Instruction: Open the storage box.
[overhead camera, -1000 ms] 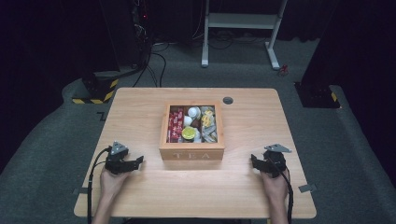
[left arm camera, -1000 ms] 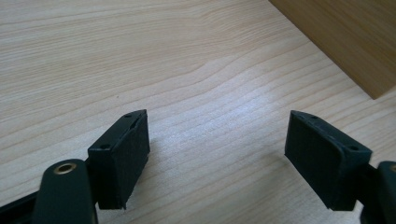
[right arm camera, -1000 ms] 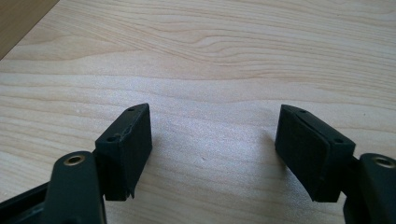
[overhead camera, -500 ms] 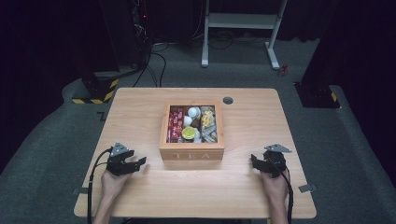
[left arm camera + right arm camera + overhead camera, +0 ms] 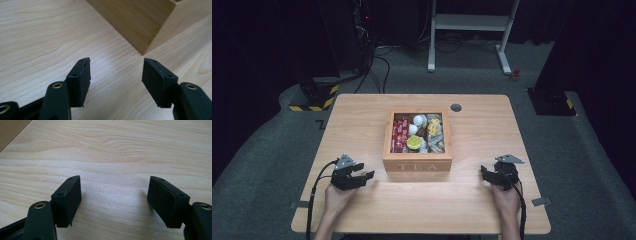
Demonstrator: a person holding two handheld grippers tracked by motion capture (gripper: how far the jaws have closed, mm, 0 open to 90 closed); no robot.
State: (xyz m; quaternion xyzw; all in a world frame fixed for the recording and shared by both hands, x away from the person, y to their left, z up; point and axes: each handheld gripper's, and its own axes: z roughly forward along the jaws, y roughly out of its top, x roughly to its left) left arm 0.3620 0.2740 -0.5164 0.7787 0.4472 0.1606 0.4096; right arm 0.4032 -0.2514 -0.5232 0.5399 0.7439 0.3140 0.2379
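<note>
An open wooden box [image 5: 417, 164] marked TEA stands at the middle of the table, holding red packets [image 5: 400, 135], white pods [image 5: 418, 121] and a yellow item [image 5: 414, 143]. My left gripper [image 5: 366, 176] rests low over the table, left of the box's front corner [image 5: 140, 22], and points toward it. Its jaws have just been closing, stand apart, and have only bare wood between them [image 5: 116, 75]. My right gripper [image 5: 485, 173] sits to the right of the box, open over bare tabletop [image 5: 115, 200].
The light wooden table [image 5: 362, 120] has a round cable hole [image 5: 456, 107] behind the box. An edge of the box [image 5: 8, 127] shows at the top left of the right gripper view. Dark floor, cables and a white stand [image 5: 467, 22] lie beyond the table.
My left gripper has edged slightly toward the box. The right hand and the box have not moved.
</note>
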